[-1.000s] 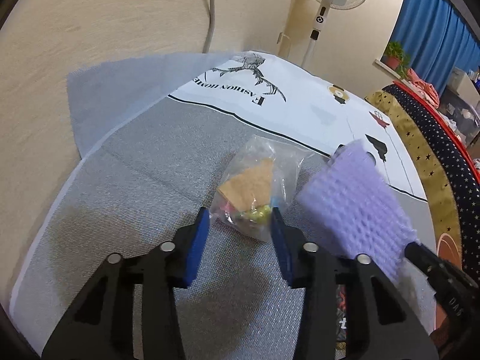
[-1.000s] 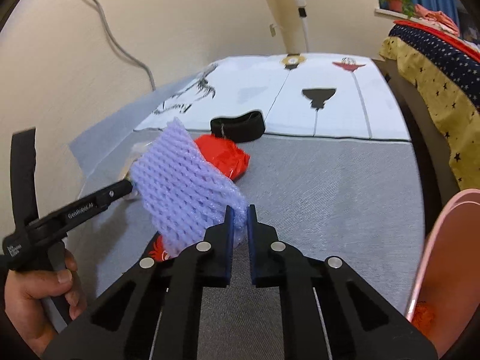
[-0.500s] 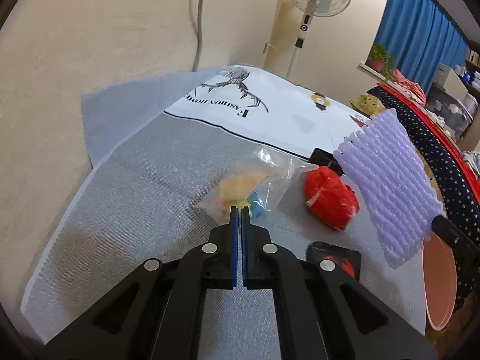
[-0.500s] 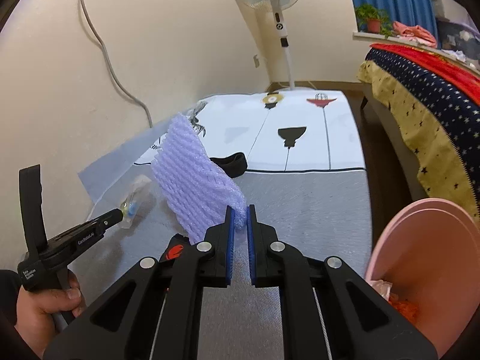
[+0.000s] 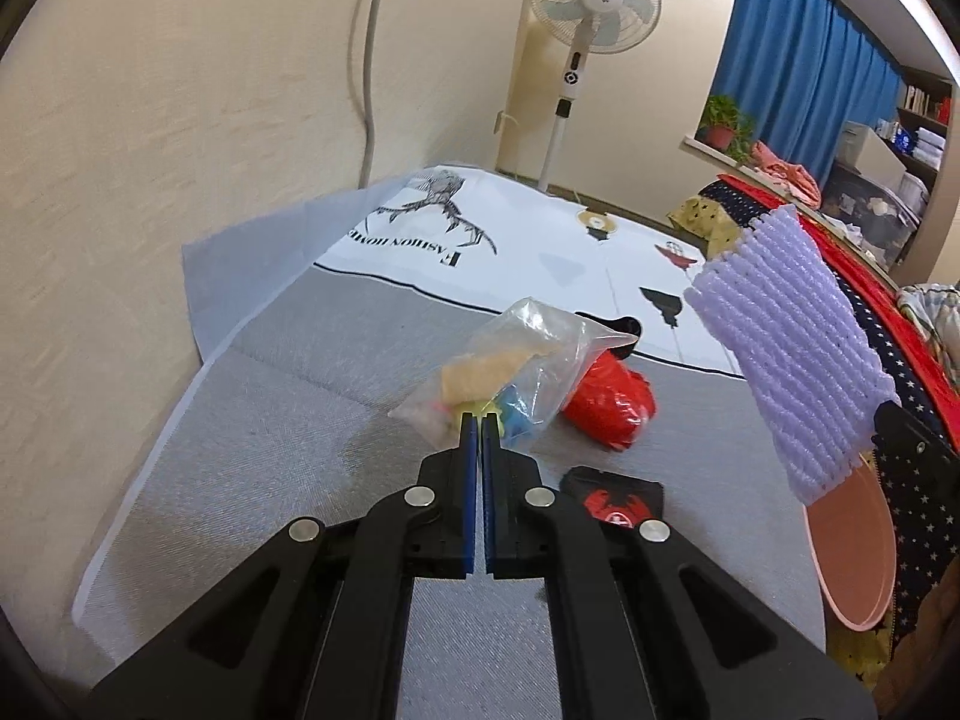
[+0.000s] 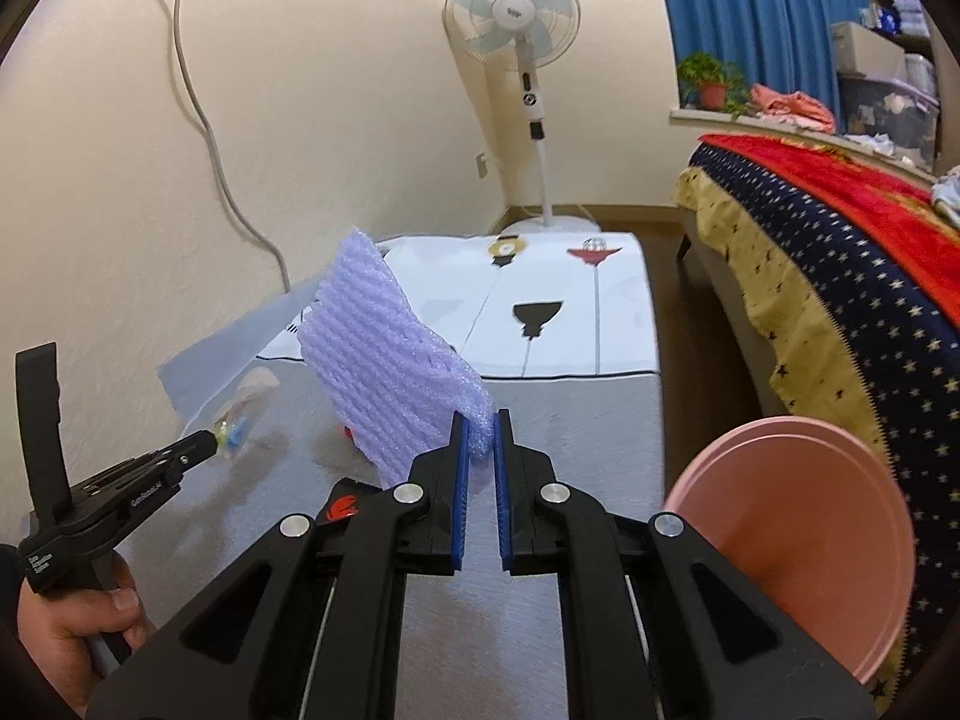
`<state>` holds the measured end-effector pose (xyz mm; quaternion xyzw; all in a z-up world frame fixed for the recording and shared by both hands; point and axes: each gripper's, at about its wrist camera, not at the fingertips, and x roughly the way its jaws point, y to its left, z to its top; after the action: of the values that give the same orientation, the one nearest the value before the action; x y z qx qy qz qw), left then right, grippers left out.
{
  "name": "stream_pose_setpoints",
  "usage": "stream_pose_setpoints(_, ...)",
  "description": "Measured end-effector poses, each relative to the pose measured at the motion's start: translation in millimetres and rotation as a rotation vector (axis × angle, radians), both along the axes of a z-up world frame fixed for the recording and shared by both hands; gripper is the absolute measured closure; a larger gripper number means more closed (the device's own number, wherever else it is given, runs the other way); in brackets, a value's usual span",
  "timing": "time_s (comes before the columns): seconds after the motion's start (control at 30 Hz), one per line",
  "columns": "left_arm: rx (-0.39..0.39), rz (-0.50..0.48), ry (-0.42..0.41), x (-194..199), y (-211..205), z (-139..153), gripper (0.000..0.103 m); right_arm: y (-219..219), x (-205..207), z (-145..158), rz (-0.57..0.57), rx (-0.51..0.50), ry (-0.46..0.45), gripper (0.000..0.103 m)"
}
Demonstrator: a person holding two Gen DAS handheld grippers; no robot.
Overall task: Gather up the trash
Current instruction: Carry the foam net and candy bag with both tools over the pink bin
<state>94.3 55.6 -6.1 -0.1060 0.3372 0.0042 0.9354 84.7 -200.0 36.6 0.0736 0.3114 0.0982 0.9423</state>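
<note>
Clamped tight, both pairs of jaws: left gripper (image 5: 480,420) pinched on the near edge of the clear plastic bag (image 5: 516,360), right gripper (image 6: 478,420) nipped on a corner of the purple foam net (image 6: 390,360). A second ago left jaws stood apart around the bag as it lay on the cloth; since then snapped together and lifted it, with the bag now hanging off the grey cloth (image 5: 270,420) with its coloured scraps inside. Foam net likewise carried higher than before and swung toward the pink bin (image 6: 798,540), which sits just to the right of the right gripper, mouth tipped toward the camera.

Meaning for the task, as a judgement: two pieces of trash secured at once, next step a carry to the bin and a release over its mouth, foam net likely first since nearest.

Just beyond the left jaws, flat on the cloth: a black packet with a red crab (image 5: 612,498). Further on, a crumpled red wrapper (image 5: 612,414), still to collect. Beyond that, the white printed cloth (image 5: 540,252), then a standing fan (image 6: 516,18) against the wall.
</note>
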Motion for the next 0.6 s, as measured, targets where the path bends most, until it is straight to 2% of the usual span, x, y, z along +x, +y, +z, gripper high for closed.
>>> stream_pose_setpoints(0.6, -0.004, -0.078, -0.051, -19, -29, 21, 0.102, -45, -39, 29, -0.152, -0.009, -0.052, 0.095)
